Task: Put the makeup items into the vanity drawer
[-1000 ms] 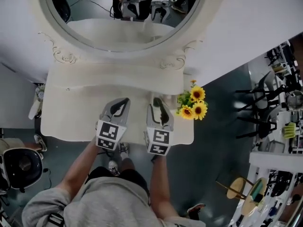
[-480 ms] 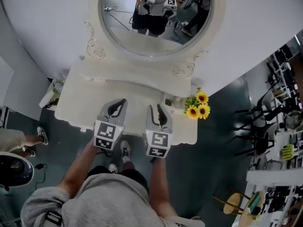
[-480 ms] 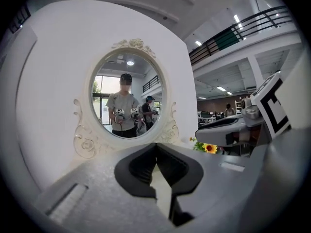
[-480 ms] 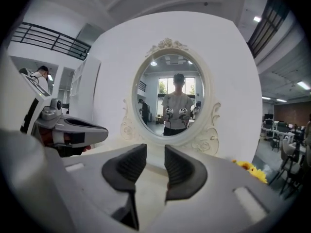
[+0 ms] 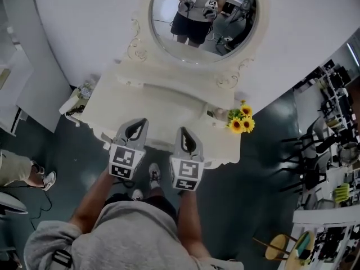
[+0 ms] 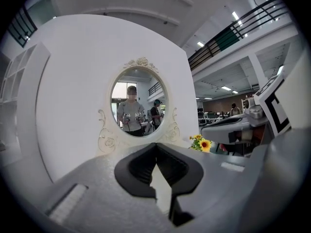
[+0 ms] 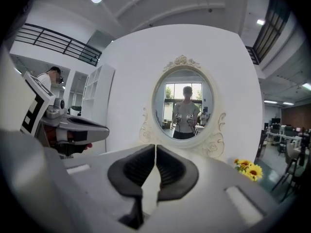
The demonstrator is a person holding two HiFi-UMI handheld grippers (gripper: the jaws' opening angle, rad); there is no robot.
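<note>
Wall (image 5: 84, 27): white and curved; I see it rising behind the vanity.
Vanity (image 5: 163, 103): cream, with a carved edge and a bare pale top. I cannot make out its drawer from above.
Mirror (image 5: 202, 10): oval with a scrolled frame, upright at the vanity's back. It reflects a person holding both grippers.
Left gripper (image 6: 156, 149): I hold it over the vanity's front edge, left of centre. Its jaws are together with nothing between them.
Right gripper (image 7: 155, 149): it is just beside the left one, over the same front edge. Its jaws have just been closing and now meet on nothing.
Sunflowers (image 5: 243, 122): a yellow bunch at the vanity's right end.
Makeup items: I cannot pick them out. A small cluster (image 5: 83, 91) sits at the vanity's left end, too small to name.
</note>
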